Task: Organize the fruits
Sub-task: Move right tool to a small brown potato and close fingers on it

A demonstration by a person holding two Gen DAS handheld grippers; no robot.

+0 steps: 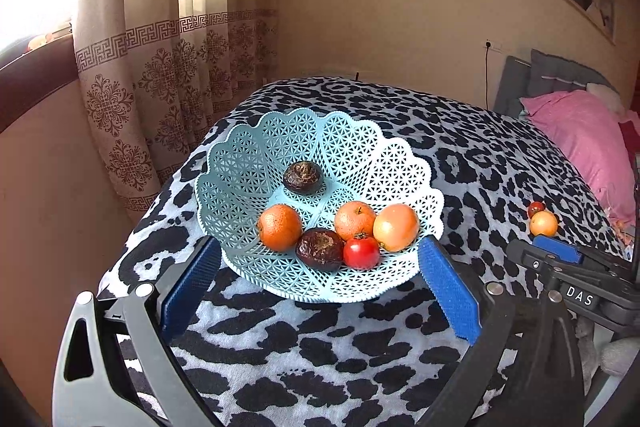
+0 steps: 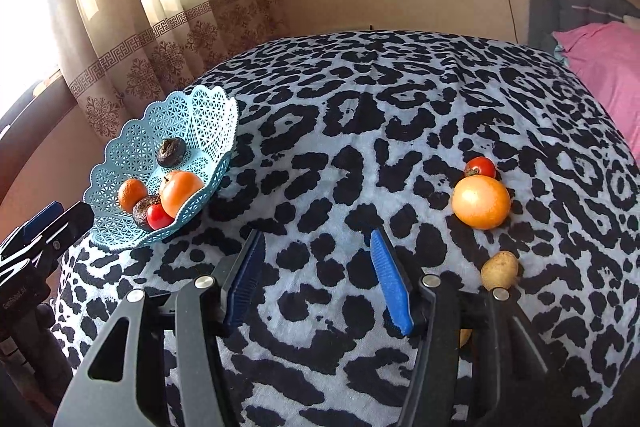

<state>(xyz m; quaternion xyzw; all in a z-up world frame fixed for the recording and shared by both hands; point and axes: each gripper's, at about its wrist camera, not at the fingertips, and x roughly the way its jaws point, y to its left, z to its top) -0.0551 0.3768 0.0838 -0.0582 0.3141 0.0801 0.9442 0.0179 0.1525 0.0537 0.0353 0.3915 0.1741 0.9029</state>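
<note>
Left wrist view: our left gripper [image 1: 320, 281] has its jaws wide apart and holds nothing; its blue pads flank the near rim of the blue basket [image 1: 240, 163] at centre frame. Six fruits lie inside, among them a red tomato [image 1: 361, 251] and two dark wrinkled fruits. We judge the first risk here: the basket is light and sits on a soft leopard-print blanket [image 1: 320, 347], so a pad that nudges the rim could tip or slide it and spill the load. At right of frame the right gripper's body [image 1: 576, 279] shows the white letters "DAS".

Right wrist view: our right gripper [image 2: 318, 277] also stands apart and empty, low centre. The fruits left to collect lie at right of frame: a large orange fruit [image 2: 481, 202] touching a small red tomato [image 2: 480, 167], and a pale yellowish fruit [image 2: 499, 270] just beside the gripper's right arm. We judge that round fruit may roll on the soft blanket if pinched off-centre, and the touching pair may be knocked apart. At left edge the left gripper's body [image 2: 24, 267] carries small print, too blurred to read
</note>
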